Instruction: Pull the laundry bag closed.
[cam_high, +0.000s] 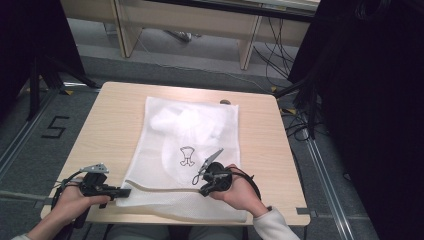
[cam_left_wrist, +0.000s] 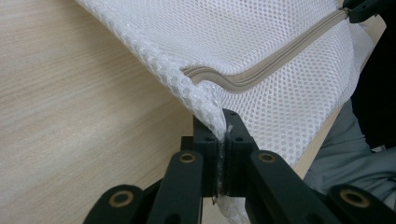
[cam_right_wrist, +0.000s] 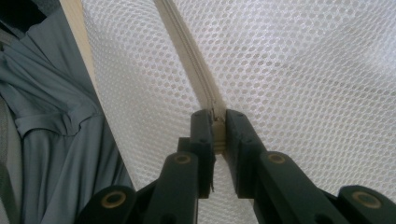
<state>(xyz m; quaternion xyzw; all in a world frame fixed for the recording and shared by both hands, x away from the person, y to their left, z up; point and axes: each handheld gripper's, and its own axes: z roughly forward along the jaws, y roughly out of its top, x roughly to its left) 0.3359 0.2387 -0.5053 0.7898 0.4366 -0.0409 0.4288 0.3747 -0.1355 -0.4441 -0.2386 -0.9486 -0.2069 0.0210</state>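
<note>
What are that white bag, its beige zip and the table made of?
Mesh bag: apparently synthetic netting, with regular small holes and a slight sheen. Zipper: beige woven tape; the teeth's material is unclear. Table: pale wood-grain top, matte, possibly laminate.

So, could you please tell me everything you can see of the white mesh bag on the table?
The mesh bag is a white, honeycomb-net laundry pouch lying flat on the wooden table, with pale fabric showing through it and a small dark-outlined drawing near its middle. A beige zipper runs along its near edge, which is slightly lifted and rippled. The left gripper is shut on the bag's near-left corner; the right gripper is shut on the zipper farther along, apparently at the slider.
</note>
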